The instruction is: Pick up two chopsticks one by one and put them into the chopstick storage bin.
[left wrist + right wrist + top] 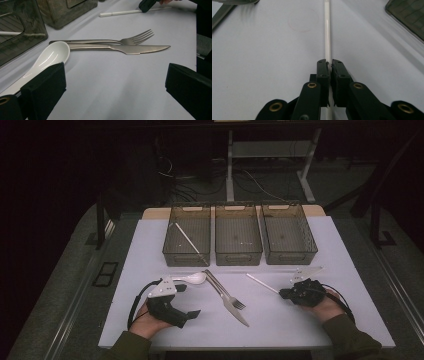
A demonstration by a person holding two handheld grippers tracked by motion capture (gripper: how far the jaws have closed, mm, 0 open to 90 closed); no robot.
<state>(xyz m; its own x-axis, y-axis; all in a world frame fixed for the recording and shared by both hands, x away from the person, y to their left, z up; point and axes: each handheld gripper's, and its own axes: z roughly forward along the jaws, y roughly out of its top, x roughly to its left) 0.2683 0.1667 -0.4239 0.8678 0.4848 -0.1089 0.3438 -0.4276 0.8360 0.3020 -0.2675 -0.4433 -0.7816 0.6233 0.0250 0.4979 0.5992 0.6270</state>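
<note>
right gripper [329, 65]: jaws pinched on white stick [327, 32], pointing 12 o'clock;
left gripper [113, 82]: jaws wide, empty; spoon [51, 55] at 10 o'clock

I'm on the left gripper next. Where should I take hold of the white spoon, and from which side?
Grip the white spoon on its slim handle, not the bowl. The handle runs back beside the left gripper, whose jaws stand open, so probably come from above with the pads across the handle's width. The bowl is wide, curved and glossy and lies by the fork and the knife.
</note>
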